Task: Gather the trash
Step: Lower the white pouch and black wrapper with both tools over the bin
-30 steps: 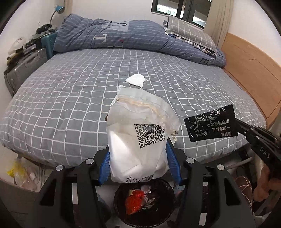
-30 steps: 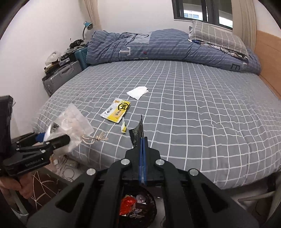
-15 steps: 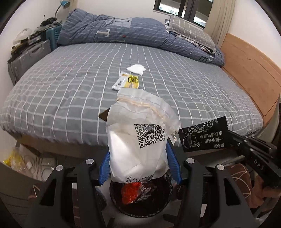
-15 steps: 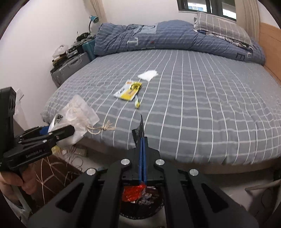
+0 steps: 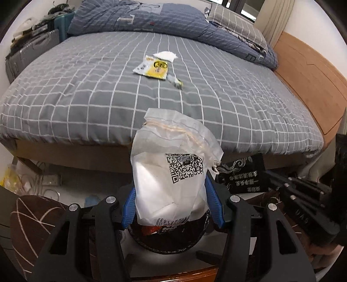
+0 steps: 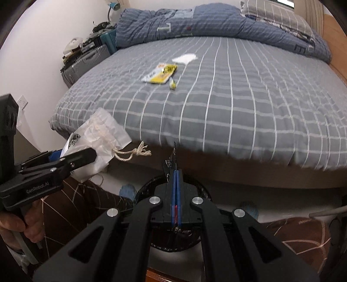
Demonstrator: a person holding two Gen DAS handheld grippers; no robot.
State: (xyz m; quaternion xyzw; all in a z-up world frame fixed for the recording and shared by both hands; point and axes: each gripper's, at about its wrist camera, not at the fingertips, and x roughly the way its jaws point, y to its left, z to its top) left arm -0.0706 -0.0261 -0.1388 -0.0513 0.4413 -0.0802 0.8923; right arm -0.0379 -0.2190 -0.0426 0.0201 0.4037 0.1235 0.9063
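My left gripper [image 5: 171, 188] is shut on a white drawstring bag [image 5: 171, 173] with a QR code, held upright just above a black trash bin [image 5: 195, 240]. The bin holds a red wrapper [image 5: 149, 230]. To the right, my right gripper [image 5: 269, 175] is shut on a black printed packet [image 5: 240, 175]. In the right wrist view the right gripper [image 6: 175, 173] pinches that packet [image 6: 172, 158] edge-on over the bin [image 6: 147, 186], with the left gripper [image 6: 86, 154] and bag [image 6: 102, 134] at the left. A yellow wrapper [image 5: 154, 68], a small torn strip [image 5: 176, 82] and a white tissue [image 5: 166, 56] lie on the bed.
The grey checked bed [image 5: 86, 86] fills the view ahead, its edge just beyond the bin. A rumpled blue duvet [image 5: 151, 19] lies at the far side, a wooden headboard [image 5: 308, 71] at the right, and a grey suitcase [image 6: 84, 63] at the left. Brown patterned fabric [image 5: 32, 217] flanks the bin.
Both grippers have sunk from above the bed's edge toward the floor, down over the bin. The bag and the black packet stay gripped. The bed's trash now shows past the bag.
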